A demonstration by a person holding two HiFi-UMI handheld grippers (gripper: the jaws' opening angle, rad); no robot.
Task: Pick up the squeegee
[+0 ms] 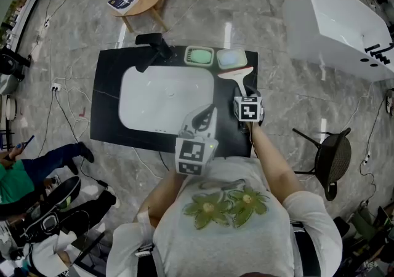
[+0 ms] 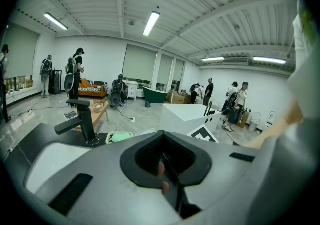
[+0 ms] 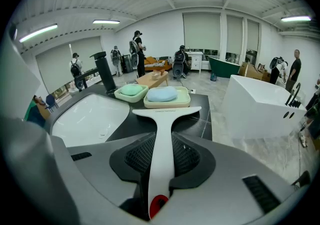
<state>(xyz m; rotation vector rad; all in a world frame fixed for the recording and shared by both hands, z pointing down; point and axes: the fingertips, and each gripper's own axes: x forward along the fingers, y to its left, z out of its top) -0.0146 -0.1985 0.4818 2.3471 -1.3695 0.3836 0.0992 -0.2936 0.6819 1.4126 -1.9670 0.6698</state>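
Your right gripper [image 3: 160,155] has its fingers clamped on the handle of the white plastic squeegee [image 3: 163,119]. The handle runs straight down the gap between the dark ribbed pads, and its red-dotted end sits at the bottom of the right gripper view.

In the head view the squeegee lies right of centre on the black counter surface [image 1: 106,100]. It is beside the white sink basin [image 1: 160,100], and its wide blade is just in front of the pale green dish holding a blue soap bar [image 1: 231,58]. I cannot tell whether the blade has left the surface.

The grip looks centred and in line with the handle, so I would lift straight up rather than tilt. Bring the blade back towards you a little first, because sliding it forward would probably nudge the dish.

Your left gripper [image 1: 198,128] hangs near your body in the lower centre, fingers clenched on nothing. It is well apart from the work and can wait there.
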